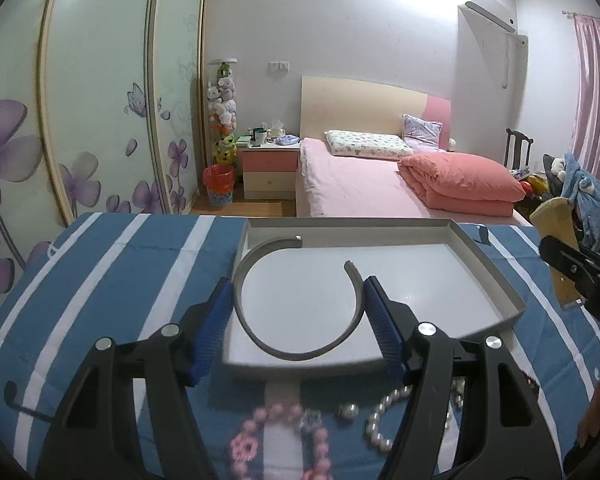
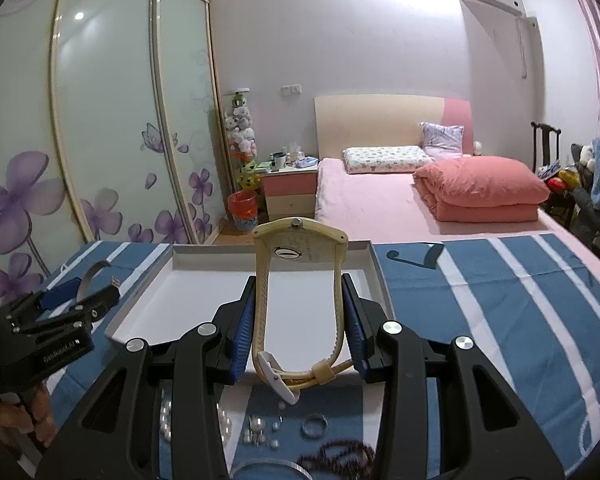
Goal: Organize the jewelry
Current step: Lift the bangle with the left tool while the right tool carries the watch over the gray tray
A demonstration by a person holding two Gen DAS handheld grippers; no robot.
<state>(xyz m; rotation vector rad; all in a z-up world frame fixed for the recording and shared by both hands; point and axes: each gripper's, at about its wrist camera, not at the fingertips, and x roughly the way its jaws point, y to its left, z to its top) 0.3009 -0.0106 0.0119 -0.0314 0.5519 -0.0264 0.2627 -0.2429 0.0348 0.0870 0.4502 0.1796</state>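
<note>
Tongs first, seen from the left wrist: the left tongs (image 1: 298, 316) were pinching a grey open bangle (image 1: 260, 334), one blue pad on each outer side of its curve, and held it over the near part of the white tray (image 1: 496, 276), the gap in the ring turned toward the tray's far wall. Squeezing the ring across its width looked like the steadiest way to carry so thin a hoop. Whether the bangle touched the tray floor could not be told. Nearer the camera, on the blue striped cloth (image 1: 112, 280) over the bench, lay a pink bead necklace (image 1: 278, 432), a pearl strand (image 1: 382, 420) and a single pearl piece (image 1: 349, 411), not yet sorted. At the right edge the right tongs (image 1: 562, 256) showed with something cream-coloured in them. From the right wrist, those right tongs (image 2: 298, 324) were closed on a cream watch (image 2: 300, 248), gripping the two sides of its buckled strap so the case stood upright toward the tray (image 2: 148, 288). A ring (image 2: 314, 426), small studs (image 2: 260, 432) and dark beads (image 2: 336, 456) waited on the cloth below. Judging by this, both pieces were headed for the tray, with most jewelry left outside it.
</note>
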